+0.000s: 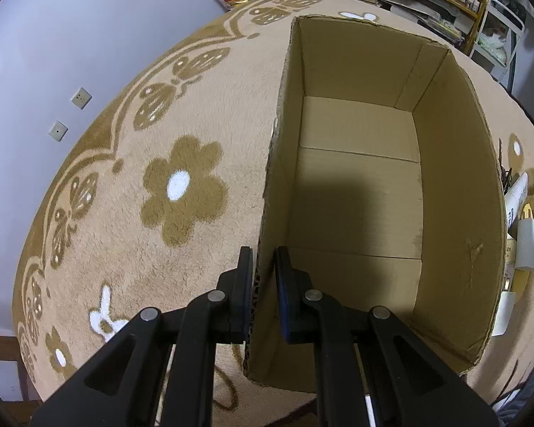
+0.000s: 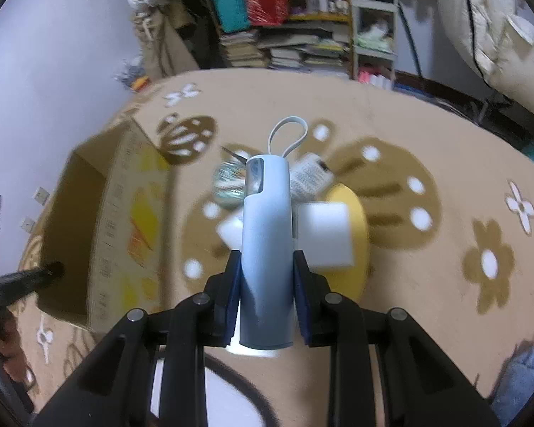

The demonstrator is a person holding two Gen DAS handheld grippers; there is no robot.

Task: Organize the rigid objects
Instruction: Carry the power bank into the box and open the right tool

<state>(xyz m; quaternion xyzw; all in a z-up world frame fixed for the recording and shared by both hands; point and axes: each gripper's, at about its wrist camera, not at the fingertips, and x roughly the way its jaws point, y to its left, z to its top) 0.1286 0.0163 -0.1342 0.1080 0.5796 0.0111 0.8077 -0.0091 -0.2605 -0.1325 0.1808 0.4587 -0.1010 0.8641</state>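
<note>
On the left, the left claw (image 1: 263,267) straddles the near left wall of an open cardboard box (image 1: 355,185): one finger sits outside the wall, the other inside, and both press against the corrugated edge, so the claw is closed on the box wall. The box stands on a beige rug (image 1: 142,185) patterned with brown flowers and butterflies, and its inside shows only bare cardboard. Past the box's right wall, a white tube (image 1: 516,195) and a few pale items lie on the rug, partly hidden.

In the right wrist view the same box (image 2: 89,220) sits toward the left edge of the rug (image 2: 444,163), its printed side facing right. The right claw (image 2: 267,267) is closed on a light blue bottle (image 2: 265,249), which stands lengthwise between the fingers, its cap and white loop strap pointing away from the claw. The bottle is off the rug, above a cluster of things near the rug's middle: a white block (image 2: 325,236) on a yellow disc (image 2: 355,220), a round tin (image 2: 229,186) and a white printed tube (image 2: 307,174).
</note>
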